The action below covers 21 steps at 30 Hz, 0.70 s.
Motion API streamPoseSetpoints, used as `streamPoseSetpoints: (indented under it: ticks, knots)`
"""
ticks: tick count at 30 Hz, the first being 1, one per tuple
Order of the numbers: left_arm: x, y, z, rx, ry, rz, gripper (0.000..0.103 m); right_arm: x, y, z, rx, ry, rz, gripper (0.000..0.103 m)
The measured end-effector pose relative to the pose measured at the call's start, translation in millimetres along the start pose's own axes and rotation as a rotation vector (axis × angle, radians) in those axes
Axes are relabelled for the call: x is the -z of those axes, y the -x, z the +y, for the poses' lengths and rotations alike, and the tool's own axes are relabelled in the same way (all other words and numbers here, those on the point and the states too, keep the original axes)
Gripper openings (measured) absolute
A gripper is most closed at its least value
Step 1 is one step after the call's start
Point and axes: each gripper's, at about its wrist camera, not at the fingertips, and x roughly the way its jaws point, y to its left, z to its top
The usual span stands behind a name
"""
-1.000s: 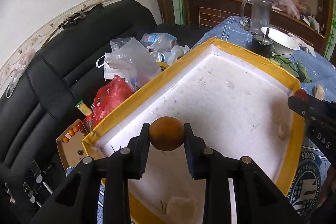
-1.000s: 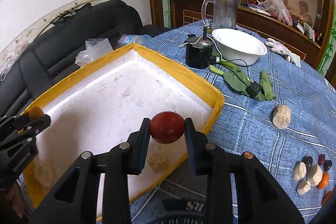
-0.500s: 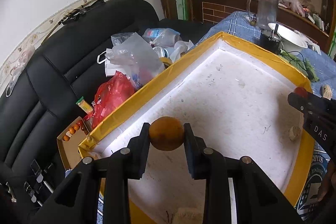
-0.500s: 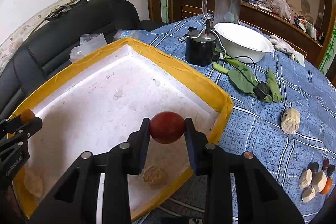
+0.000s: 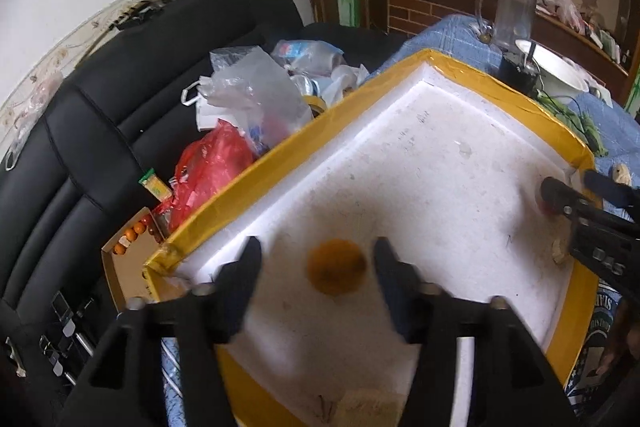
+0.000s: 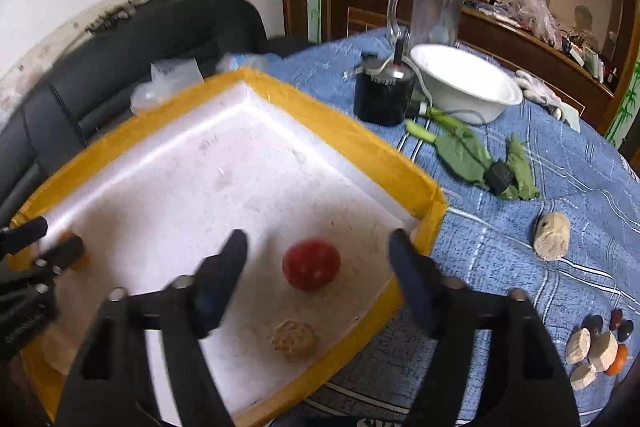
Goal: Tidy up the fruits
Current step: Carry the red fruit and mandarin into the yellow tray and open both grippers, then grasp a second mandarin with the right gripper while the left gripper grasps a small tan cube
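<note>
Now both grippers are seen spread wide above the shallow white foam tray with a yellow taped rim [image 6: 352,143], which serves as the landmark for everything else. The left gripper [image 5: 318,259] is held over the tray's near left corner, its black fingers [image 5: 246,267] apart, and the round orange-brown fruit [image 5: 337,271] is seen between them without touching either one — whether it lies on the tray floor or is in the air cannot be told, as it is blurred. The right gripper [image 6: 318,255] is held over the tray's near right corner, likewise open, and the round red fruit [image 6: 311,263] is seen loose between its fingers [image 6: 412,275], over the white floor of the tray. A pale, rough beige lump [image 6: 293,340] lies inside the tray just in front of the red fruit.

Outside the tray, on the blue patterned cloth of the surface [image 6: 560,163], a white bowl [image 6: 466,91] and a black cylindrical device [image 6: 382,99] stand beyond the tray's far right edge, with green leaves [image 6: 464,155] beside them. A beige lump [image 6: 552,235] lies to the right of the tray — and further right a small cluster of beige, dark and orange pieces [image 6: 600,343] is gathered. To the left of the tray, clear and red plastic bags [image 5: 224,155] are piled on a black leather sofa [image 5: 100,131].
</note>
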Motion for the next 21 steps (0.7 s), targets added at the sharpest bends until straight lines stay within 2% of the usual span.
streamPoseSetpoints:
  ticks: [2, 8, 14, 17, 21]
  knots:
    - [0.5, 5.6, 1.7, 0.012, 0.006, -0.006, 0.06, 0.1, 12.6, -3.5, 0.003, -0.011, -0.025, 0.086]
    - [7.6, 33.3, 3.7, 0.043, 0.052, -0.062, 0.067, 17.9, 54.9, -17.5, -0.005, -0.046, -0.075, 0.086]
    - [21.2, 64.8, -25.5, 0.123, 0.026, -0.101, 0.073, 63.3, 109.9, -52.8, 0.002, -0.068, -0.096, 0.087]
    - [27.3, 76.9, -56.7, 0.184, -0.028, -0.112, 0.073, 93.7, 141.0, -93.3, 0.061, -0.107, -0.108, 0.087]
    - [38.3, 88.9, -114.0, 0.245, -0.161, -0.122, 0.073, 138.7, 168.6, -170.3, 0.222, -0.209, -0.075, 0.086]
